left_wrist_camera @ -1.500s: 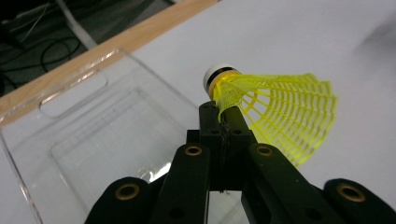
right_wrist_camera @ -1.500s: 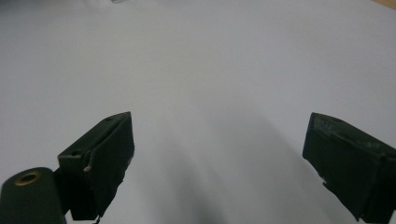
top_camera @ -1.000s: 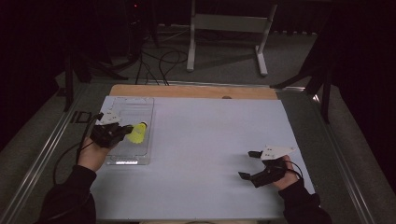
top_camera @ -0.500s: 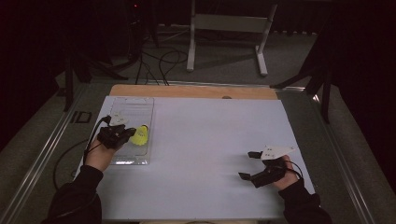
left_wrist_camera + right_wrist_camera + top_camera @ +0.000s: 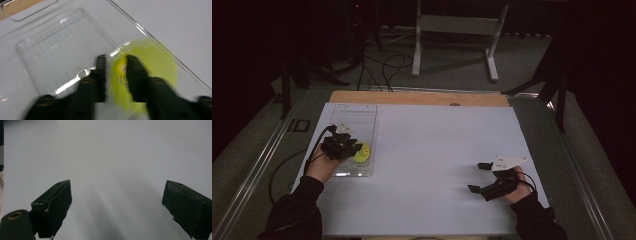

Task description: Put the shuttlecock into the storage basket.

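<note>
A yellow ridged disc (image 5: 362, 152) lies in a clear plastic tray (image 5: 357, 115) at the left of the white sheet. My left gripper (image 5: 352, 149) is low over the tray, right beside the disc. In the left gripper view, blurred, its jaws (image 5: 115, 58) have just been opening and stand a little apart, with the disc's (image 5: 160, 65) edge in the gap; the tray floor (image 5: 55, 42) shines beyond. My right gripper (image 5: 477, 177) rests at the right near the front edge, open wide, with bare white sheet between its jaws (image 5: 117, 185).
The white sheet (image 5: 437, 145) covers most of the table, with a strip of wood (image 5: 417, 97) at the far edge. A metal stand (image 5: 457, 30) and cables (image 5: 382, 65) are on the floor beyond. A cable (image 5: 279, 172) trails from the left gripper off the table's left side.
My left hand has sunk toward the tray and come a little nearer, bringing the yellow disc down with it. The right hand and its gripper have kept still.
</note>
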The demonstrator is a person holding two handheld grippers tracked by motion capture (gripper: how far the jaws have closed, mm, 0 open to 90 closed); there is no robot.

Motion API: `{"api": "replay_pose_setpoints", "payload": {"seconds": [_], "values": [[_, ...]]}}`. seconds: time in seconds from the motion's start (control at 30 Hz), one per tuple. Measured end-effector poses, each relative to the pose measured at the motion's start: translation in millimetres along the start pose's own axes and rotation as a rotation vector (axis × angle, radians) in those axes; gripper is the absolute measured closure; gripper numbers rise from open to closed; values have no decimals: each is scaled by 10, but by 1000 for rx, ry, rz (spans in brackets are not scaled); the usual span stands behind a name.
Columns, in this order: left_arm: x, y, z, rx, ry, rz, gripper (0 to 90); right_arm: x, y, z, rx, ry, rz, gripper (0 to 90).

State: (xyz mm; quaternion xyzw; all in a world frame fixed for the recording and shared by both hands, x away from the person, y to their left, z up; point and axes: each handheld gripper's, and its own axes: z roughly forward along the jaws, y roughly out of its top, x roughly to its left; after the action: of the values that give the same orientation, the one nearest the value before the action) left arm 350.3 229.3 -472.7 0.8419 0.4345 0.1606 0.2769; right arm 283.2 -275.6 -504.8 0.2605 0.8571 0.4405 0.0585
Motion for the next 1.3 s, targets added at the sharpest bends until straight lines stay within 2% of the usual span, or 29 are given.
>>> {"api": "replay_pose_setpoints", "payload": {"seconds": [0.07,0.13,0.2,0.23,0.27,0.37,0.4,0.43,0.57,0.6,0.67,0.77,0.83,0.9,0.93,0.97,1.0,1.03,1.07,1.1,1.17,1.23,1.3], "values": [[-4,7,-15,1,18,-10,500,1,1,0,1,1,-1,91],[-3,10,-28,-1,13,-17,415,2,1,-1,1,2,-1,91],[-7,26,-74,-5,19,-42,310,5,1,-1,2,3,-1,91],[-7,26,-74,-5,19,-42,250,5,1,-1,2,3,-1,91],[-22,43,-109,-10,25,-64,192,6,1,0,5,4,0,91],[-36,61,-151,-23,30,-76,132,4,2,-1,3,5,0,91],[-46,74,-187,-28,7,-67,44,4,4,-3,2,4,-1,91],[-46,74,-187,-28,7,-67,21,4,4,-3,2,4,-1,91],[-70,95,-228,-38,3,-66,4,6,7,-5,1,5,1,91],[-97,99,-230,-33,14,-45,0,7,8,-4,1,6,1,91],[-123,101,-243,-48,2,-31,0,10,8,-4,2,6,2,91],[-150,104,-257,-65,8,-16,0,9,6,-8,-1,6,3,91],[-203,121,-291,-90,-21,25,0,8,4,-8,0,6,3,91],[-221,127,-300,-96,-26,31,0,8,1,-10,-2,3,3,91],[-264,148,-322,-110,-55,46,0,8,0,-9,-4,5,4,91],[-264,148,-322,-110,-55,46,0,9,-1,-10,-4,5,5,91],[-306,169,-344,-127,-75,68,0,7,-3,-9,-2,2,4,91],[-306,169,-344,-127,-75,68,0,7,-3,-9,-2,2,4,91],[-349,192,-354,-138,-103,77,0,6,-5,-13,-4,4,7,91],[-349,192,-354,-138,-103,77,0,6,-6,-14,-3,3,7,91],[-409,226,-370,-166,-150,93,0,7,-8,-16,-4,4,8,91],[-424,233,-374,-172,-160,93,0,8,-10,-18,-5,3,10,91],[-476,258,-377,-175,-177,111,0,6,-17,-20,-5,2,13,91]]}}
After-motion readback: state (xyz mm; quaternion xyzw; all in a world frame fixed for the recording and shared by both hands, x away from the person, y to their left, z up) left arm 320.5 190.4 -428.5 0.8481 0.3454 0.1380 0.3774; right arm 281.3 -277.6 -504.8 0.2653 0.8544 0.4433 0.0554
